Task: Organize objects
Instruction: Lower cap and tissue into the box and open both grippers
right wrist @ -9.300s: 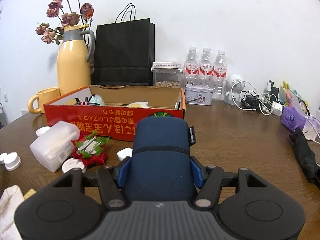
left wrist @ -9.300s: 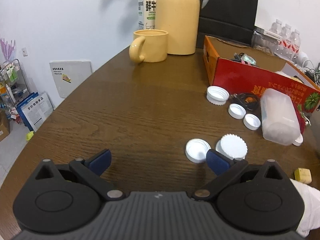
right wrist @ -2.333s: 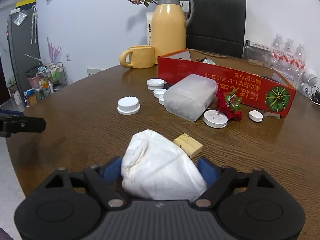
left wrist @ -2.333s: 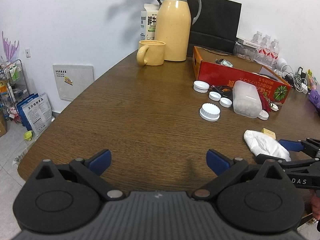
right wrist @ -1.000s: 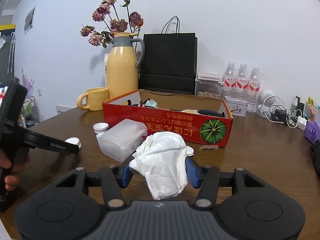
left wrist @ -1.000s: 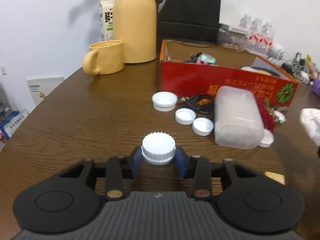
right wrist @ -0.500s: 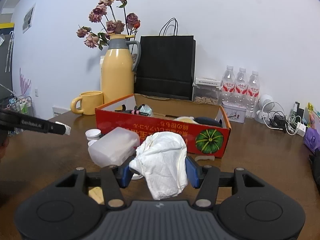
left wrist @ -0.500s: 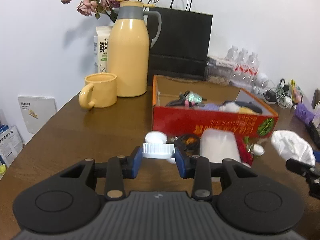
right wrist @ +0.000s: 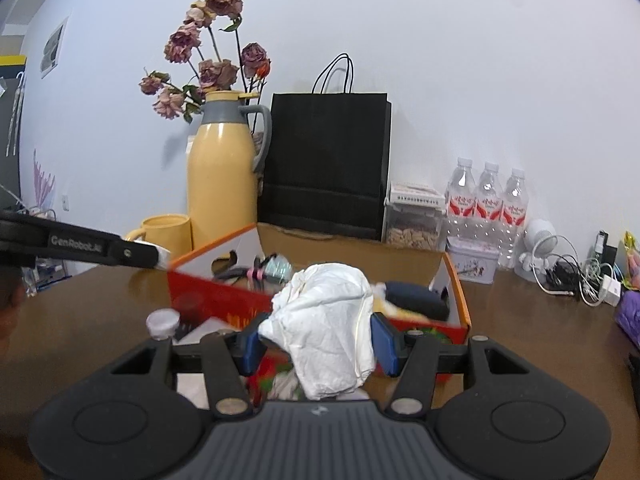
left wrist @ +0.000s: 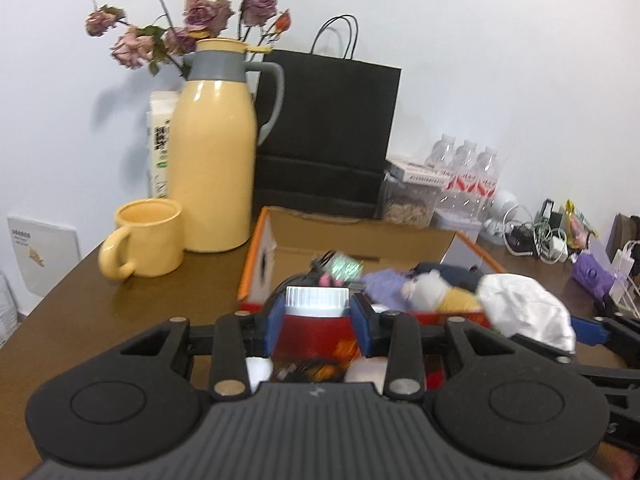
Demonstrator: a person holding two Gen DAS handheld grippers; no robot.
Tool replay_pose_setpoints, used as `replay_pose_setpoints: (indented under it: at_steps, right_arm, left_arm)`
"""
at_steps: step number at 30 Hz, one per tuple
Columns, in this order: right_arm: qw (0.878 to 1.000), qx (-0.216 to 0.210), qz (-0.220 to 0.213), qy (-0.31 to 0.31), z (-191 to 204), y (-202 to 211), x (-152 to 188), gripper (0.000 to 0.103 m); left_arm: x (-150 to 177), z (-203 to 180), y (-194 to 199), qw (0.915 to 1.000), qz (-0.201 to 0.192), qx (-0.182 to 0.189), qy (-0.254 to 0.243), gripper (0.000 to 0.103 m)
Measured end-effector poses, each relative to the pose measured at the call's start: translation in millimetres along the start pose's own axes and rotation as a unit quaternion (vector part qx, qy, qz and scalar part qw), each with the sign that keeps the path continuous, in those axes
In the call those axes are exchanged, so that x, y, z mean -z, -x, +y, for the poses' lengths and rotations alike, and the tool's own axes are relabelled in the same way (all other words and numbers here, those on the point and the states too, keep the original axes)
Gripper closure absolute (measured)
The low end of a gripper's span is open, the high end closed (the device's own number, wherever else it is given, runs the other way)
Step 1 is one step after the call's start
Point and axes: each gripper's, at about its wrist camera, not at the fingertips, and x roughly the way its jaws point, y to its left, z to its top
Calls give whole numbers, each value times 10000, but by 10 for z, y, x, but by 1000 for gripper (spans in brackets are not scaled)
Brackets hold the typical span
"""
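Observation:
My left gripper (left wrist: 318, 316) is shut on a ribbed white jar lid (left wrist: 317, 297) and holds it in the air at the near wall of the red cardboard box (left wrist: 260, 264). My right gripper (right wrist: 320, 336) is shut on a crumpled white cloth (right wrist: 328, 320), raised at the near side of the same box (right wrist: 208, 292). The cloth also shows at the right of the left wrist view (left wrist: 524, 312). The box holds several items, among them a dark pouch (right wrist: 416, 300) and a shiny wrapped thing (right wrist: 276, 268).
A yellow jug with dried flowers (left wrist: 214, 176), a yellow mug (left wrist: 144, 238) and a black paper bag (left wrist: 324, 140) stand behind the box. Water bottles (right wrist: 486, 204) and cables (right wrist: 568, 272) are at back right. A small white cap (right wrist: 162, 322) and a clear container lie below.
Both grippers have risen and moved forward to the box with their loads. The box interior now shows directly ahead in both views.

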Motion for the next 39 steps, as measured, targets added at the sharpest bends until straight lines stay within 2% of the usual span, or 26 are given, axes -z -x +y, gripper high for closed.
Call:
replay_pose_setpoints:
  at_steps: [5,11,17,23,25,26,27,28,29,32,39]
  right_arm:
    - [10000,-53,-31,19,-13,-372,-255,50]
    - [9995,-146,195,-200,-31,-967,-490,50]
    - [9983,-153,487,-295,-102,-1542,-526,50]
    - [9977,-168,635,-173,-123,-1724,-485,49]
    - [9974,-133,678,-211,-151,-1732,-475,44]
    - [9970,-103,729,-239,-167,-1743,-465,35]
    - [9966,-101,782,-250,-179,-1750,-459,26]
    - [9963,-106,819,-257,-189,-1750,-447,21]
    - [9960,-114,845,-272,-195,-1739,-431,14]
    - [9953,-83,914,-299,-202,-1698,-391,0]
    - [9954,-21,914,-273,-198,-1625,-404,0]
  left_arm:
    - [-162,-160,-321,9999,-119,8,12,66]
    - [-318,-151,-780,9997,-108,-165,150,66]
    - [-372,-44,-1218,9992,149,-303,203,66]
    - [-368,-23,-1405,9995,212,-222,88,66]
    - [-358,-23,-1396,9998,147,-154,26,65]
    - [-348,-26,-1382,9999,71,-157,-9,55]
    - [-343,-28,-1364,9998,7,-174,-29,33]
    - [-343,-23,-1343,9998,-54,-202,-13,19]
    - [-348,-26,-1327,9997,-121,-234,22,0]
    - [-355,-29,-1276,9992,-289,-256,99,0]
    - [-340,-56,-1279,9993,-210,-314,81,0]
